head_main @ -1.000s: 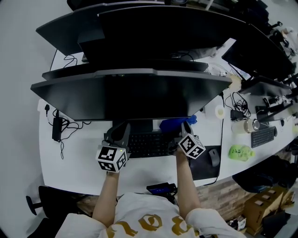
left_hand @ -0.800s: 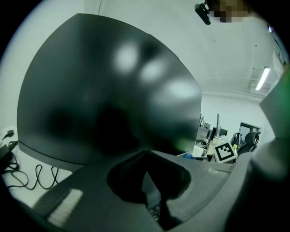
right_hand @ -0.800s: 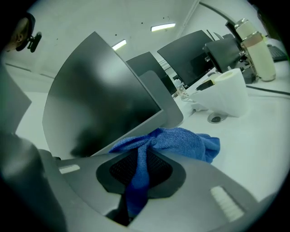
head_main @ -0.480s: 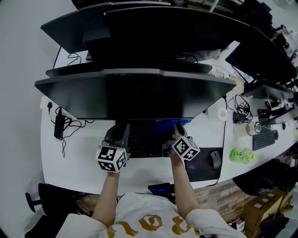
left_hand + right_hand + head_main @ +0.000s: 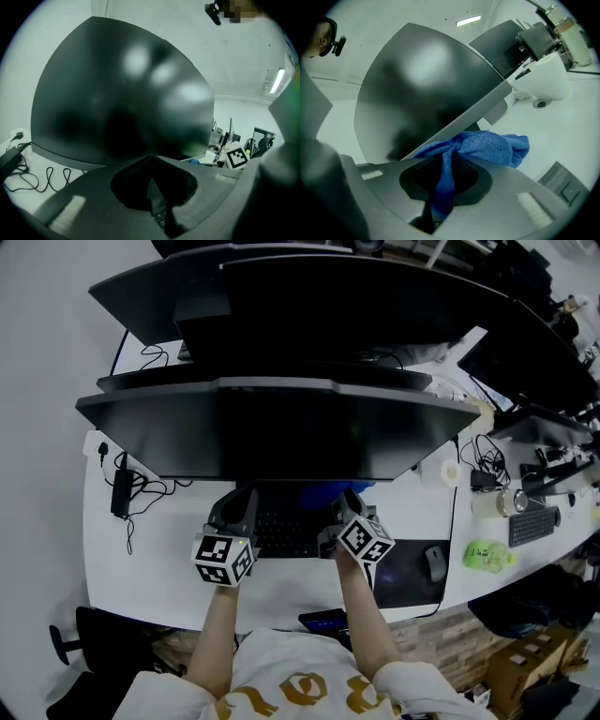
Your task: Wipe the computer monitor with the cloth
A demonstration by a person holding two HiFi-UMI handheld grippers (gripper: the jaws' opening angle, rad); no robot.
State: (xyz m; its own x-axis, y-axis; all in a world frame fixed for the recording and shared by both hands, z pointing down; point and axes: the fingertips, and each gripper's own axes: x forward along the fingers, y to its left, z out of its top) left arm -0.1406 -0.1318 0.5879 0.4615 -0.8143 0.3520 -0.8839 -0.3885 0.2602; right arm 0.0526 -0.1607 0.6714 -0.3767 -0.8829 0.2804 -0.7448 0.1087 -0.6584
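The wide dark monitor (image 5: pixel 281 432) stands across the white desk (image 5: pixel 159 568), seen from above. My right gripper (image 5: pixel 345 507) sits just below its lower edge, right of centre, shut on a blue cloth (image 5: pixel 487 145). In the right gripper view the cloth bunches out of the jaws against the monitor's (image 5: pixel 417 84) bottom edge. From the head view only a sliver of the cloth (image 5: pixel 330 487) shows under the screen. My left gripper (image 5: pixel 234 512) hangs before the lower left of the screen (image 5: pixel 117 93), its jaws (image 5: pixel 151 159) shut with nothing between them.
A black keyboard (image 5: pixel 291 532) lies under both grippers. A mouse (image 5: pixel 434 562) on a dark mat, a green object (image 5: pixel 487 554) and a tape roll (image 5: pixel 448 471) sit to the right. Cables and a power adapter (image 5: pixel 120 495) lie at left. More monitors (image 5: pixel 328 306) stand behind.
My right gripper has moved left and in toward the monitor with the cloth, which now mostly hides under the screen edge. The left gripper has stayed put.
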